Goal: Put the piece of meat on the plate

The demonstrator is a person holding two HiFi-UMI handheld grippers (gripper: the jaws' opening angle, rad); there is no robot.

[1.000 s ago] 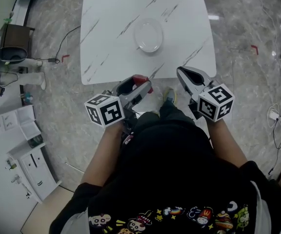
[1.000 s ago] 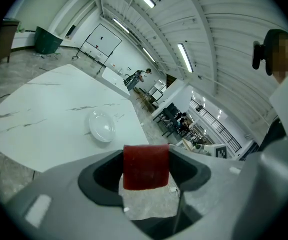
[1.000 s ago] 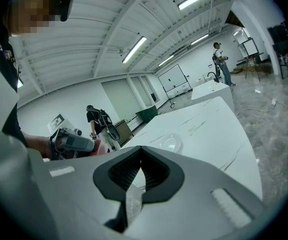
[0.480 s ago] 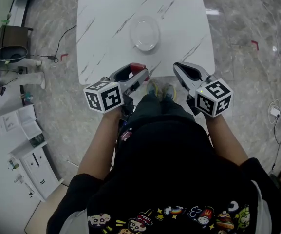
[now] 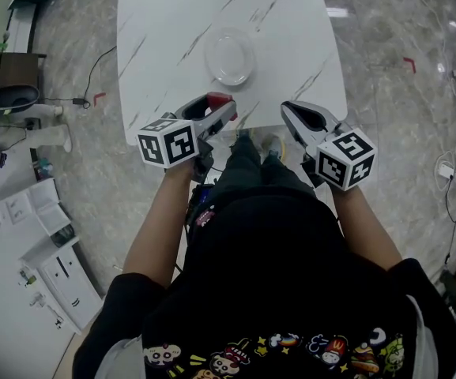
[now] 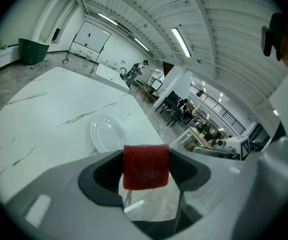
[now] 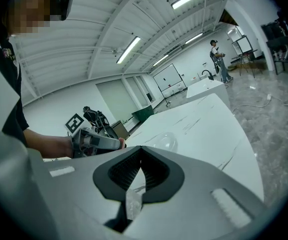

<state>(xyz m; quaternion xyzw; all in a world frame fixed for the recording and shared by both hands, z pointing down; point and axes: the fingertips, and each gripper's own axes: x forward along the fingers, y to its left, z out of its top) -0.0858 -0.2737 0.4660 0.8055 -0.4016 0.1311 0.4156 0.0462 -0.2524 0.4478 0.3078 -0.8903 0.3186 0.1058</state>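
The piece of meat [image 6: 145,166] is a red block, clamped between the jaws of my left gripper [image 6: 145,156]. In the head view the left gripper [image 5: 223,110] holds the meat [image 5: 216,99] just over the near edge of the white marble table [image 5: 164,22]. The clear round plate [image 5: 230,56] lies near the table's middle, beyond the meat and a little to its right, with nothing on it. In the left gripper view the plate [image 6: 106,134] shows behind the meat. My right gripper [image 5: 291,113] hovers at the table's near right edge, its jaws shut with nothing in them [image 7: 141,151].
A black cable [image 5: 101,61] runs over the marble floor left of the table. A white cabinet [image 5: 50,267] and dark equipment [image 5: 6,101] stand at the far left. The person's shoes [image 5: 259,142] show below the table's near edge. People stand far off in the hall.
Both grippers have moved forward to the table's near edge. The left one still grips the meat, which now hangs over the tabletop. The right gripper stays shut.
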